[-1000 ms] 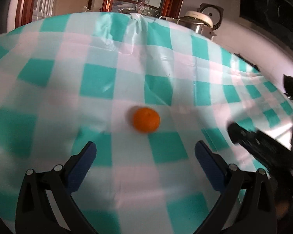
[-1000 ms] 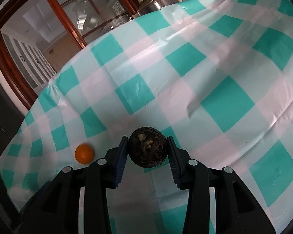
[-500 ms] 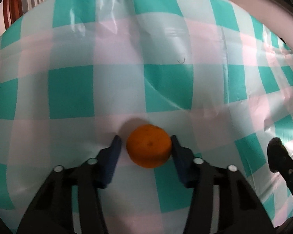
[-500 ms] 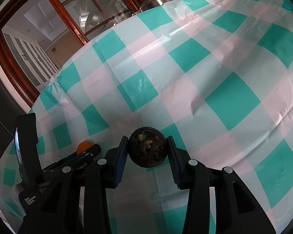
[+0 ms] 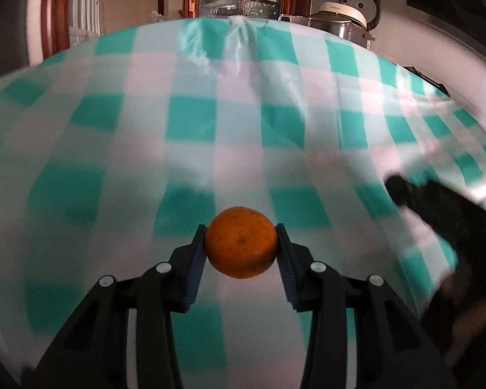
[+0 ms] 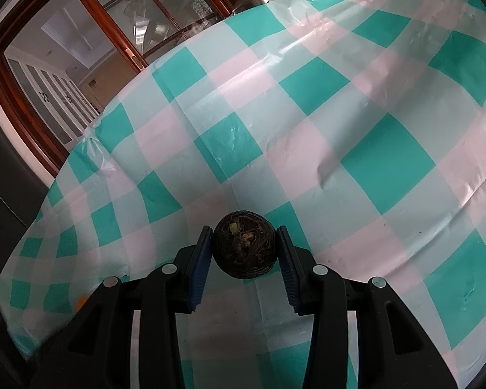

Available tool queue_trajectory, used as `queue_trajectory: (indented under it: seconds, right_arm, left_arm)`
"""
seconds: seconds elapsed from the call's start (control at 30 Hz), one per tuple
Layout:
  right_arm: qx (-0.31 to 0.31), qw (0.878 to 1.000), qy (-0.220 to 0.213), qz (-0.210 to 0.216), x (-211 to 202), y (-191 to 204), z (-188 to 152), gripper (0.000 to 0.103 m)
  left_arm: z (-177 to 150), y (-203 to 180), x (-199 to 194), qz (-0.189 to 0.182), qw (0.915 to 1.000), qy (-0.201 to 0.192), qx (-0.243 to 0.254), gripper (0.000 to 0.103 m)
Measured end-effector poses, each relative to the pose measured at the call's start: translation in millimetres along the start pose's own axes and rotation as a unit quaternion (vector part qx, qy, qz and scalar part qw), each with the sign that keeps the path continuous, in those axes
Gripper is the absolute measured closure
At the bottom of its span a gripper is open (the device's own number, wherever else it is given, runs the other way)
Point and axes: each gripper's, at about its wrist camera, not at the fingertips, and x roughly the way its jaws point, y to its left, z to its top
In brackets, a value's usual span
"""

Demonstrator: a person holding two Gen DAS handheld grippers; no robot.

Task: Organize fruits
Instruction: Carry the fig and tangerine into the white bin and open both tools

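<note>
A second ago my left gripper (image 5: 241, 243) had its jaws spread wide with the orange (image 5: 240, 241) lying loose on the checked cloth ahead of it; half a second ago they had closed in around it, and now they pinch it on both flanks and the cloth beneath is smeared with motion, so I judge the fruit is off the desk (image 5: 191, 123) and travelling. My right gripper (image 6: 242, 248) has not changed: its jaws stay pinched on the dark wrinkled fruit (image 6: 244, 244), over the near part of the desk. That means both hands are loaded, and what the task lacks, by my reckoning, is a place to set them; no bowl or tray shows in either view. The orange is nearly round, slightly flattened, with its wider axis running across from jaw to jaw; a faint dimple faces my camera, though I cannot tell stem from blossom end. The dark fruit is round too, its pale dried stem scar turned toward my right camera and a little upward.
</note>
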Motion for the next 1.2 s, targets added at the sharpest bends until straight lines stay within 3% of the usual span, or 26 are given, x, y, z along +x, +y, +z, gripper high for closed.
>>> queue_trajectory:
  seconds: [0.2, 0.43, 1.0, 1.2]
  right_arm:
    - [-0.002, 1.000, 0.000, 0.002, -0.8, 0.6, -0.7, 0.063]
    - [-0.007, 1.000, 0.005, 0.005, 1.1, 2.3, -1.3, 0.063]
    - [0.003, 1.000, 0.005, -0.006, 2.2, 2.6, -0.1, 0.063]
    - [0.013, 0.999, 0.016, -0.025, -30.6, -4.7, -21.3, 0.063]
  left_arm:
    - [-45.1, 19.7, -31.5, -0.045, 0.9980, 0.020, -0.040, 0.061]
    - [-46.2, 24.0, -23.9, -0.070, 0.9957, 0.033, -0.051, 0.061]
    - [-39.2, 28.5, -20.1, -0.067, 0.9948, 0.034, -0.069, 0.061]
    - [-49.0, 18.5, -43.3, -0.043, 0.9983, 0.003, -0.039, 0.061]
